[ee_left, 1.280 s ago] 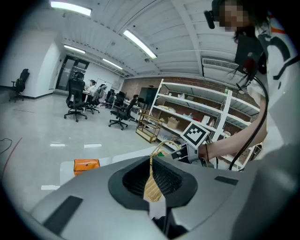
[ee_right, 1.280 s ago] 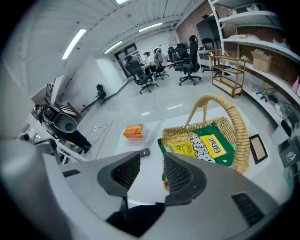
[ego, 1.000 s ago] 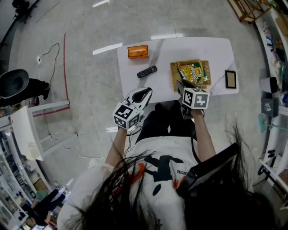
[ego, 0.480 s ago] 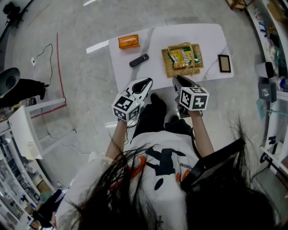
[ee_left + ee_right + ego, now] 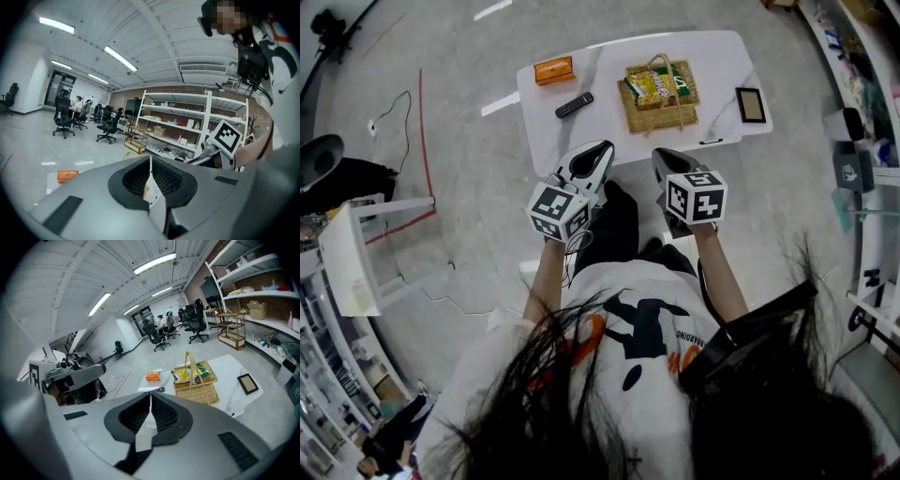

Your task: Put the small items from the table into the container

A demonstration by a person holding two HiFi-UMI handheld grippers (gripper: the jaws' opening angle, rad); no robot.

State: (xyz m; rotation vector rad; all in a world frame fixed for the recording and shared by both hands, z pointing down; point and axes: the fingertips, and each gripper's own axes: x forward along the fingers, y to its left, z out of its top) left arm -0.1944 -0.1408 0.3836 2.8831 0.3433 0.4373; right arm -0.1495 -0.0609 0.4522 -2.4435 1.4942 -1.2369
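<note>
One woven wicker basket [image 5: 652, 120] with an arched handle stands near the middle of the white, marble-veined table [image 5: 712, 64]. It holds glossy snack packets [image 5: 654, 86] in yellow and green, overlapping so that their number cannot be told. Left of the basket in the head view lie one flat orange box [image 5: 554, 69] and, nearer the basket, one black remote control [image 5: 574, 105]. Both lie apart from the basket and from each other. Right of the basket lies one small dark-framed rectangle [image 5: 751, 104], also apart from it.

Two grippers are held close to the person's body, well away from the basket and off the table's near edge. The left gripper [image 5: 596, 152] has its jaws pressed together with nothing between them. The right gripper [image 5: 662, 159] is closing, its jaws all but meeting on empty air.

Beyond the basket and table the floor [image 5: 469, 141] is pale grey and polished, crossed by a red line [image 5: 420, 103]. White metal shelving [image 5: 187, 126] lines a brick wall, black office chairs [image 5: 63, 117] stand farther off, and strip lights run along the ceiling.
</note>
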